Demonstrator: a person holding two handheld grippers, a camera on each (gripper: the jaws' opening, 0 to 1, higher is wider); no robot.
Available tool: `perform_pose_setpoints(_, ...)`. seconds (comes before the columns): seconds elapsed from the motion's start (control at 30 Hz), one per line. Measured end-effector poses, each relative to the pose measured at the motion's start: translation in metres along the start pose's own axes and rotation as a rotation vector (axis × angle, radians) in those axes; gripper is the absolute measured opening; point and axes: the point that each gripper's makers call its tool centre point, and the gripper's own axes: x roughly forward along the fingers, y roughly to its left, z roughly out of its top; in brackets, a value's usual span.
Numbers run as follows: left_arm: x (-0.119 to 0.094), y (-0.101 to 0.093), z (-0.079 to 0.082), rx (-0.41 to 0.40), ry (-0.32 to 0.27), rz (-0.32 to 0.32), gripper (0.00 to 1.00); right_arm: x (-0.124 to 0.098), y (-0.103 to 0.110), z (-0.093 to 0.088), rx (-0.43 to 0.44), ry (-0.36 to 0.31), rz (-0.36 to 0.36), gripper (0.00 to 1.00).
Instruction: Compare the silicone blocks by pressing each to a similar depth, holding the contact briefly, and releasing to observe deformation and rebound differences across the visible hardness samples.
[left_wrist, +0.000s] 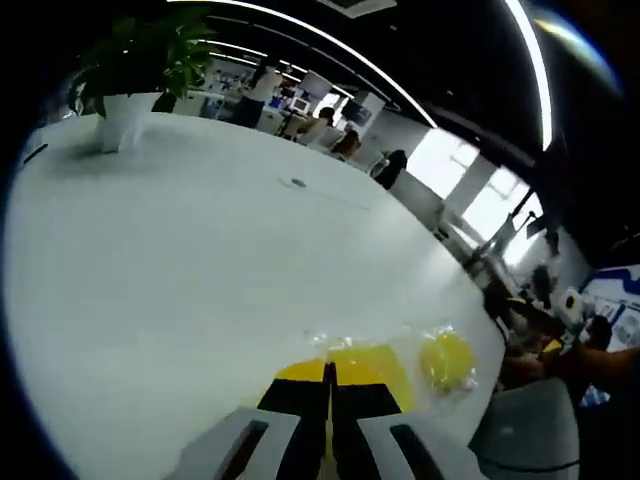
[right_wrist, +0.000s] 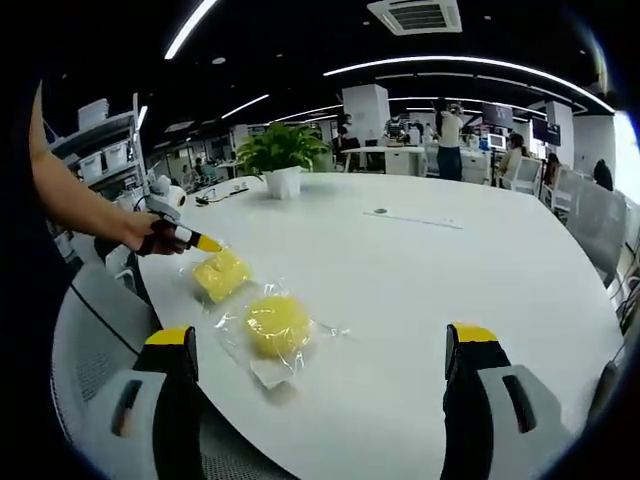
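The left gripper (left_wrist: 329, 385) is closed tight, touching the square yellow block (right_wrist: 221, 273). The right gripper (right_wrist: 320, 345) is wide apart near the round yellow block (right_wrist: 277, 323) on the white table (right_wrist: 420, 290).

No text, label, brand, number or sign can be read in either view. The screens (right_wrist: 495, 113) at the upper right of the right gripper view, far across the room, are too small and blurred to make out. The blue-and-white panel (left_wrist: 620, 300) at the right edge of the left gripper view carries no legible marks.
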Motion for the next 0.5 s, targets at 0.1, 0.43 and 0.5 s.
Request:
perform_pose_setpoints(0.1, 0.004, 0.005, -0.001, 0.007, 0.014, 0.006, 0.00, 0.000, -0.001, -0.001, 0.002, 0.003, -0.002, 0.96)
perform_pose_setpoints(0.43, 0.009, 0.014, -0.008, 0.050, 0.042, 0.019, 0.00, 0.002, 0.000, -0.002, 0.013, 0.005, -0.001, 0.96)
perform_pose_setpoints(0.5, 0.010, 0.016, -0.010, 0.061, 0.049, 0.024, 0.00, 0.002, 0.000, -0.003, 0.015, 0.006, 0.000, 0.96)
